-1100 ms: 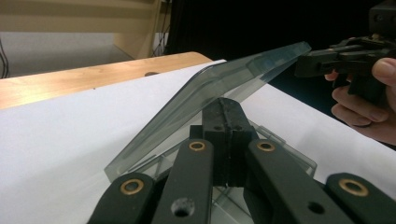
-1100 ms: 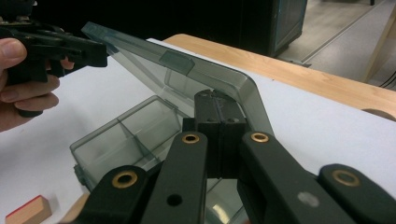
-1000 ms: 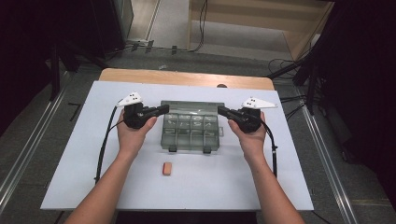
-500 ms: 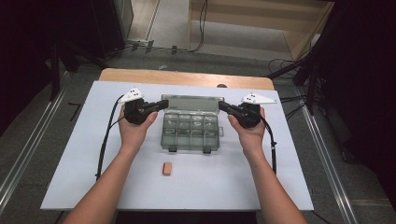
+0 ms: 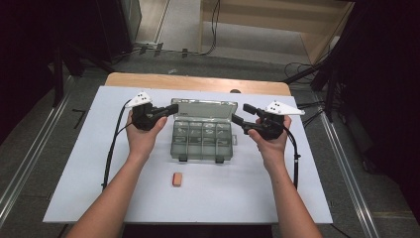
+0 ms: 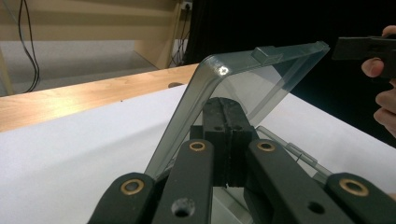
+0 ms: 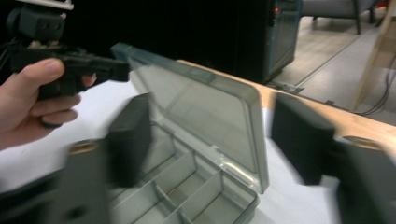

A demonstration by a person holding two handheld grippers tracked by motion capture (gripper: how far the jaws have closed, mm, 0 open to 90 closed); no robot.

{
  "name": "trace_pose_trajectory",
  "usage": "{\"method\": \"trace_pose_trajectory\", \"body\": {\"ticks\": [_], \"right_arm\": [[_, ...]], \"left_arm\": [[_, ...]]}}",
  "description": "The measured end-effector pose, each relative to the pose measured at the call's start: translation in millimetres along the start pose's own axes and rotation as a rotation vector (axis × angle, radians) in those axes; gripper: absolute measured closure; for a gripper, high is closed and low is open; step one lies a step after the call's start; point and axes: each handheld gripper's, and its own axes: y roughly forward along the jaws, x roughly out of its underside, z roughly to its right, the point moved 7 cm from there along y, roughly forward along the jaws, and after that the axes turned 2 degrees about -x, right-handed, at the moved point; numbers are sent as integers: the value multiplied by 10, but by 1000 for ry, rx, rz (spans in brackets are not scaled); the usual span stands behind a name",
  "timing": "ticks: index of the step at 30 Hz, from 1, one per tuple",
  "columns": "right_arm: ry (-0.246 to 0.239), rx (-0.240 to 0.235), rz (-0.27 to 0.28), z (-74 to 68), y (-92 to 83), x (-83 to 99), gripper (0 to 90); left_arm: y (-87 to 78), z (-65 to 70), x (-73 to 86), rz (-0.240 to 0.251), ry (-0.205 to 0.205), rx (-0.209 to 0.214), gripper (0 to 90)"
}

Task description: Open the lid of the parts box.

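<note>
A clear grey compartment box (image 5: 203,141) lies mid-table with its lid (image 5: 204,110) tilted up and back. My left gripper (image 5: 174,109) is shut on the lid's left edge. In the left gripper view its shut pads (image 6: 224,140) sit at the tinted lid (image 6: 261,79). My right gripper (image 5: 241,115) is at the lid's right end. Its jaws have just been opening and stand apart. In the right gripper view my right gripper (image 7: 215,137) is blurred, with the lid's (image 7: 201,116) end between the jaws and nothing pressed. The left gripper (image 7: 119,70) holds the far corner.
A small orange block (image 5: 177,179) lies on the white tabletop (image 5: 89,163) in front of the box. A wooden strip (image 5: 198,83) runs along the far edge. Cables trail from both grippers. Dark floor and rails flank the table.
The lid has swung up from lying on the box to standing tilted back. The right gripper's jaws have opened off the lid. The left gripper kept its hold.
</note>
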Motion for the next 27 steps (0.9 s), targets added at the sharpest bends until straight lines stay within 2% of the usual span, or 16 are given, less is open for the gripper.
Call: {"method": "trace_pose_trajectory", "body": {"ticks": [1,3,4,5,8,11,12,13,15,17,18,19,21,25,27], "right_arm": [[2,11,-6,14,3,7,91],[12,43,-5,51,15,18,81],[14,56,-8,66,24,24,28],[13,50,-19,77,47,44,0],[13,67,-36,125,111,104,0],[17,132,-67,183,198,168,0],[24,135,-71,194,219,182,0],[34,138,-71,208,243,199,40],[55,179,-62,249,279,224,201],[55,175,-44,255,307,238,364],[48,191,-41,269,319,244,423],[52,203,-43,282,331,250,446],[56,190,-26,288,345,243,523],[23,196,-18,258,378,229,636],[27,210,-23,251,385,232,693]], "left_arm": [[1,0,0,0,-1,1,899],[5,0,1,1,1,-3,899],[9,-3,3,1,0,-4,899],[11,-7,6,-1,0,-5,899],[20,-16,12,-1,-5,-5,899],[25,-23,10,1,-9,-8,899],[26,-23,6,5,-13,-5,899],[29,-26,3,7,-13,-3,899],[34,-28,-4,11,-16,-5,899],[36,-32,-9,9,-12,-5,899],[36,-34,-11,7,-11,-6,899],[38,-38,-14,8,-10,-5,899],[40,-41,-18,9,-9,-7,899],[42,-42,-7,6,-1,-4,899],[31,-27,13,-1,11,2,897]]}}
